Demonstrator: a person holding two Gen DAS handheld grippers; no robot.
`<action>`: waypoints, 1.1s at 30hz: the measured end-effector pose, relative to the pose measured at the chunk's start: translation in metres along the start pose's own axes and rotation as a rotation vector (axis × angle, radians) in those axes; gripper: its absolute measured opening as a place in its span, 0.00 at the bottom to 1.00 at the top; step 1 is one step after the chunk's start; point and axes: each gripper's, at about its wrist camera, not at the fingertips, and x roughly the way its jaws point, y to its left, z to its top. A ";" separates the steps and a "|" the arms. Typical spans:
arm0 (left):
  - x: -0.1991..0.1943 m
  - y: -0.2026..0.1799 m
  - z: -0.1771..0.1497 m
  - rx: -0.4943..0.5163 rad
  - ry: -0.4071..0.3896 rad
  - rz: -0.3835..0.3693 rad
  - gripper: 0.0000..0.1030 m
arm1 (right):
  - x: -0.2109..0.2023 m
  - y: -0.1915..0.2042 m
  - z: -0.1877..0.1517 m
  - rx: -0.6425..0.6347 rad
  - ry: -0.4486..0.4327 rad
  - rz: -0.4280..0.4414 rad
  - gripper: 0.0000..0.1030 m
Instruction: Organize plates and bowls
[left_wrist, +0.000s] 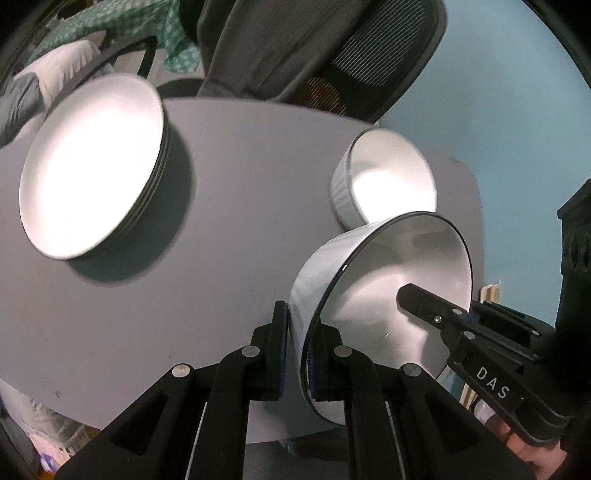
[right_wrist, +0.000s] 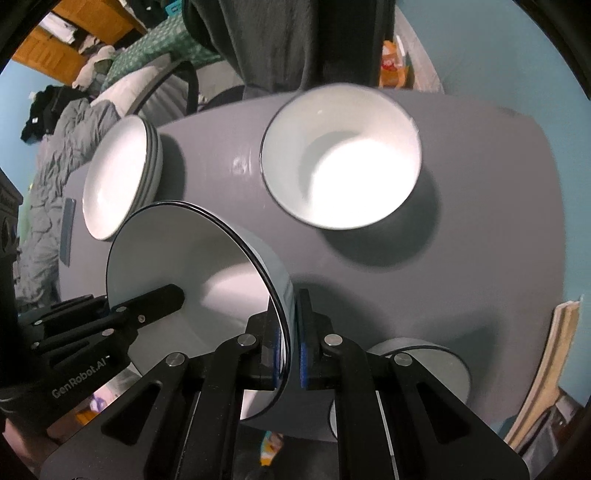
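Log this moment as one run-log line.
left gripper: shut on bowl rim | right gripper: shut on opposite rim | bowl: tilted above table | plates: stacked

You are pinching the near rim of a white bowl (left_wrist: 384, 295) with your left tool (left_wrist: 297, 354), one finger outside its wall, one inside. Your right tool (right_wrist: 291, 350) is clamping the opposite rim likewise, so both tools are gripping that bowl, tipped between them.
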 end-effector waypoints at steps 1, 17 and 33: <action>-0.002 -0.004 0.004 0.007 -0.007 -0.001 0.08 | -0.003 -0.001 0.001 0.003 -0.006 -0.002 0.07; 0.006 -0.050 0.071 0.112 -0.044 0.031 0.08 | -0.021 -0.021 0.046 0.012 -0.072 -0.059 0.06; 0.041 -0.064 0.110 0.149 -0.005 0.098 0.08 | 0.003 -0.051 0.081 0.061 -0.002 -0.034 0.07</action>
